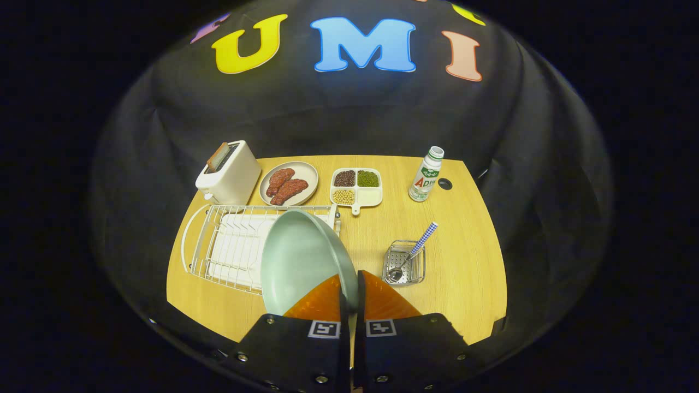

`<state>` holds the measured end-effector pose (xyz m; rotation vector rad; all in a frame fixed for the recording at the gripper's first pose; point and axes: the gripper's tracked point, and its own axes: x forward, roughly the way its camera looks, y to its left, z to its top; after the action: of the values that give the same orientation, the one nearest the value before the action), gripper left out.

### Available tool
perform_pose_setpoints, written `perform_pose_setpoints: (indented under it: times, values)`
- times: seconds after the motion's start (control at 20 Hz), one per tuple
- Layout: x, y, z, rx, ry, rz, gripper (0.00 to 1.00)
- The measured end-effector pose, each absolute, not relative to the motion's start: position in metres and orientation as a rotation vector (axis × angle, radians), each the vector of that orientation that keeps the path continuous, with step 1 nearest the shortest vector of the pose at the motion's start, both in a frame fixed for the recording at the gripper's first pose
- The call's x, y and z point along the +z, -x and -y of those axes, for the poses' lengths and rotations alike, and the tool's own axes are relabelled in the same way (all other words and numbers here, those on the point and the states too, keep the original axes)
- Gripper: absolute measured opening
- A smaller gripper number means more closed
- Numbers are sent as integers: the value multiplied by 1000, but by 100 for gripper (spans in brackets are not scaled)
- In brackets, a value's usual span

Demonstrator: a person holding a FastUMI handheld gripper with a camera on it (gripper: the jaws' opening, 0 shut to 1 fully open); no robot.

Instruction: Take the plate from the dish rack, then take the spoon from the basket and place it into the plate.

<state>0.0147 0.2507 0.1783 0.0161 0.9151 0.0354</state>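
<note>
My gripper (350,286) is shut on the rim of a pale green plate (297,256), which stands tilted on edge and lifted in front of the white wire dish rack (218,240). The plate hides part of the rack's right side. Just ahead and to the right of the fingers, a small metal mesh basket (405,263) rests on the wooden table. In it lies a spoon (409,256) with a blue-and-white chequered handle that leans up and to the right, its bowl down in the basket.
Beyond the rack stand a white toaster (229,173) with a slice of toast, a plate of red meat pieces (288,184) and a divided tray of beans (356,186). A small bottle (426,176) stands at the far right beside a round hole (445,184) in the table (469,262).
</note>
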Motion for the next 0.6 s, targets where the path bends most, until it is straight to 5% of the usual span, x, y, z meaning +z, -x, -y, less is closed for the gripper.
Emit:
perform_pose_setpoints:
  times: [0.6]
  values:
    - [111,64,-177,129,-206,-955,3]
